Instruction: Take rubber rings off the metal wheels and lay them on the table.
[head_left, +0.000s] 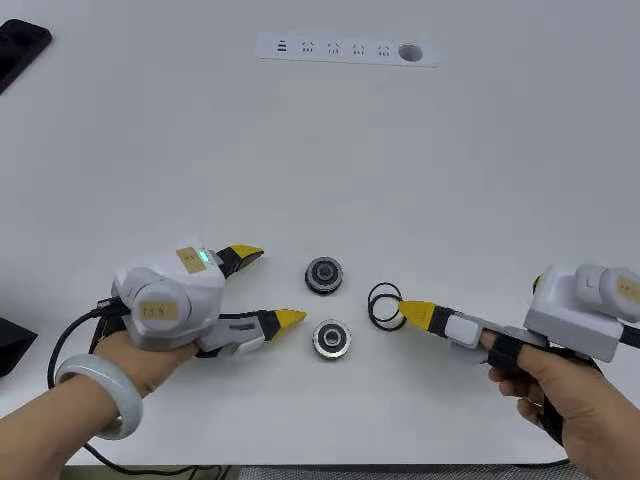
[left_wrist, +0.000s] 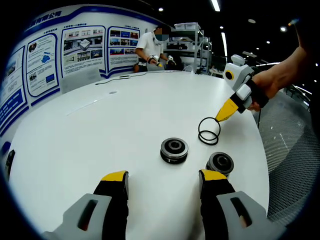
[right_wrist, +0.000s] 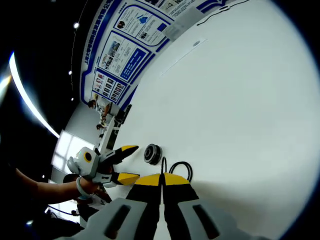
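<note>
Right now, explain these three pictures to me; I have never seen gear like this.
No robot here: a person holds a two-jaw tool in each hand. The head view is from a headset camera looking down; the two gripper views from a camera riding on each tool. On the white table lie a far wheel, a near wheel, black rubber rings beside them, and a power strip at the far edge. The left tool is open and empty, near the wheels. The right tool is shut, its tip at the rings; whether it pinches one I cannot tell.
</note>
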